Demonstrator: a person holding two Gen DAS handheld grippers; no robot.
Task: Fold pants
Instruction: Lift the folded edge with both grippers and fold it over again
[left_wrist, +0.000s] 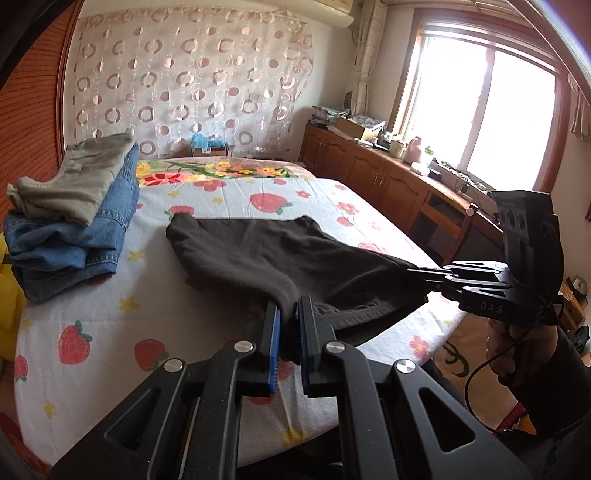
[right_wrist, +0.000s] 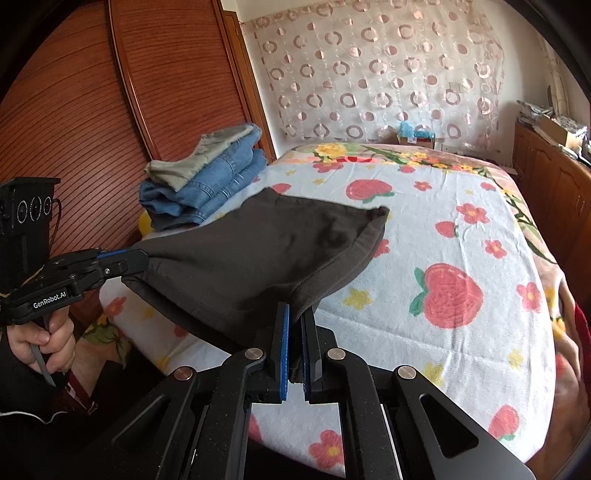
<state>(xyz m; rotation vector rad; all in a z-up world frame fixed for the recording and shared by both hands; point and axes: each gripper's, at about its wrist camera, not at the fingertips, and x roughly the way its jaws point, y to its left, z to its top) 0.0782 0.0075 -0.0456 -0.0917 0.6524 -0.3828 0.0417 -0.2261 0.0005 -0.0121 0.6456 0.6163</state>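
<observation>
Dark brown pants (left_wrist: 280, 254) stretching above strawberry-print bedsheet (left_wrist: 110, 314), far edge resting there. Left gripper (left_wrist: 290, 314) pinching one near corner, right gripper (right_wrist: 295, 325) clamping the other; fabric hiding both tips. Folded jeans stack (left_wrist: 74, 236) lying beside, partly cut off.

The dark pants (left_wrist: 258, 254) fabric pinched inside the left tool (left_wrist: 289, 314) is concealed by the blue pads (left_wrist: 275, 332). The bed (right_wrist: 461, 332) surface under the pants is hidden. Items on the cabinet (left_wrist: 369, 162) top are too small to identify. The window (left_wrist: 487, 110) is overexposed.
</observation>
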